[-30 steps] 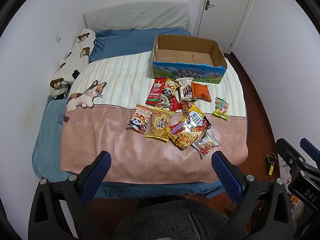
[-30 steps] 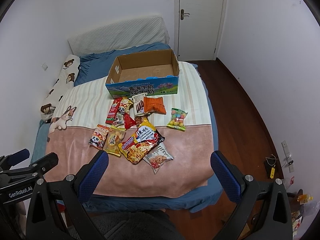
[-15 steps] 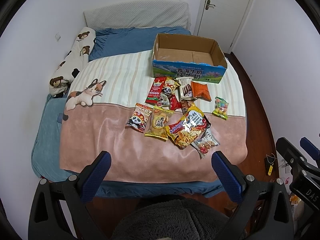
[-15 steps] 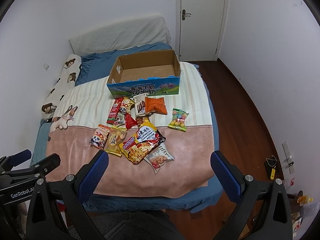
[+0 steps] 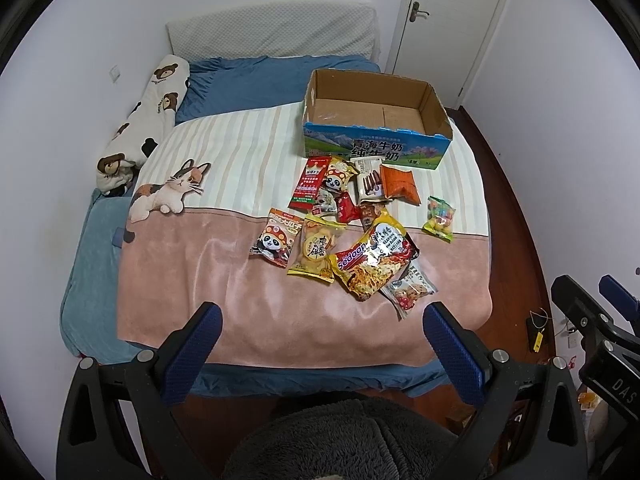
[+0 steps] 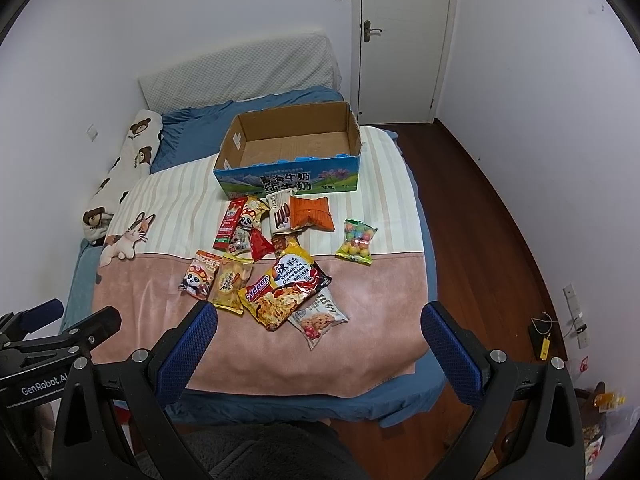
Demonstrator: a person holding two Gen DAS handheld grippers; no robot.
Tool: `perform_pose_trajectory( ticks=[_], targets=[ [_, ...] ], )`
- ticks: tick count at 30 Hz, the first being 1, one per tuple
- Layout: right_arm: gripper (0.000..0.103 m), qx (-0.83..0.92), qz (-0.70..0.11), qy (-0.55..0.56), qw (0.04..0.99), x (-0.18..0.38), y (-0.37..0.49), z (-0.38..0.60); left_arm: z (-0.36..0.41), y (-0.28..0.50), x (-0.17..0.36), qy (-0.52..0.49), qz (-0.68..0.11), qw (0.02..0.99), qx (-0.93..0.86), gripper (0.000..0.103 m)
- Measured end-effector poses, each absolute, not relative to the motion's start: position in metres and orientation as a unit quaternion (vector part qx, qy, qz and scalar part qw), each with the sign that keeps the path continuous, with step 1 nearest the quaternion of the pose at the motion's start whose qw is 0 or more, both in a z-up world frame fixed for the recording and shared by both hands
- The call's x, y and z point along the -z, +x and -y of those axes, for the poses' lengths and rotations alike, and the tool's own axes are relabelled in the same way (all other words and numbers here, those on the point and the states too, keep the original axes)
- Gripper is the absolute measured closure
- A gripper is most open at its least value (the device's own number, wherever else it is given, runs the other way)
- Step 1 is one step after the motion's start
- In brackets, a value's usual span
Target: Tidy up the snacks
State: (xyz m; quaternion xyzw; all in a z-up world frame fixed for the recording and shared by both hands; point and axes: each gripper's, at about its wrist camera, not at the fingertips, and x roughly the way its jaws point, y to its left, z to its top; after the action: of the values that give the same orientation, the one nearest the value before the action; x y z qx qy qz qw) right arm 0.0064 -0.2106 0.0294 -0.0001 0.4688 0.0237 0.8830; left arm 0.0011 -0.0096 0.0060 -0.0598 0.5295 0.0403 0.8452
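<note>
Several snack packets lie scattered on the bed: a yellow-red noodle pack (image 5: 372, 258) (image 6: 282, 290), a panda packet (image 5: 276, 238), an orange bag (image 5: 398, 184) (image 6: 311, 214), a candy bag (image 5: 440, 219) (image 6: 356, 242) and a cookie packet (image 6: 318, 316). An open, empty cardboard box (image 5: 376, 144) (image 6: 288, 182) with a blue printed front stands behind them. My left gripper (image 5: 322, 320) is open and empty, well short of the snacks at the foot of the bed. My right gripper (image 6: 320, 318) is also open and empty there.
The bed carries a striped and pink blanket (image 5: 224, 264) with a cat print. A bear-print bolster (image 5: 148, 120) lies along the left wall. Wood floor (image 6: 492, 232) runs along the right of the bed to a white door (image 6: 400, 36). Cables lie on the floor (image 6: 544, 332).
Both grippers have drifted slightly, so the view shifts a little. Both stay open. The snacks and the box have not moved.
</note>
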Motion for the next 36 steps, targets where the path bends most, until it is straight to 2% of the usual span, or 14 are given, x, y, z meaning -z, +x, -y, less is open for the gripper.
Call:
perform_pose_trajectory(
  ticks=[18,23,29,36],
  targets=[
    [0.000,-0.030,-0.473,0.004,0.880,-0.028,0.010,0.204,0.006,0.000,-0.005,-0.061,-0.529,0.845,-0.041,0.000],
    [0.000,-0.032,-0.491,0.028,0.870,-0.009,0.024,0.204,-0.004,0.008,0.005,-0.038,-0.506,0.858,-0.074,0.000],
    [0.000,-0.045,-0.550,0.107,0.827,0.071,0.079,0.199,-0.034,0.050,0.050,0.014,-0.496,0.856,-0.143,0.000],
    [0.000,-0.018,-0.637,0.173,0.751,0.209,0.159,0.172,-0.083,0.103,0.135,0.023,-0.559,0.813,-0.162,0.000]
  ],
)
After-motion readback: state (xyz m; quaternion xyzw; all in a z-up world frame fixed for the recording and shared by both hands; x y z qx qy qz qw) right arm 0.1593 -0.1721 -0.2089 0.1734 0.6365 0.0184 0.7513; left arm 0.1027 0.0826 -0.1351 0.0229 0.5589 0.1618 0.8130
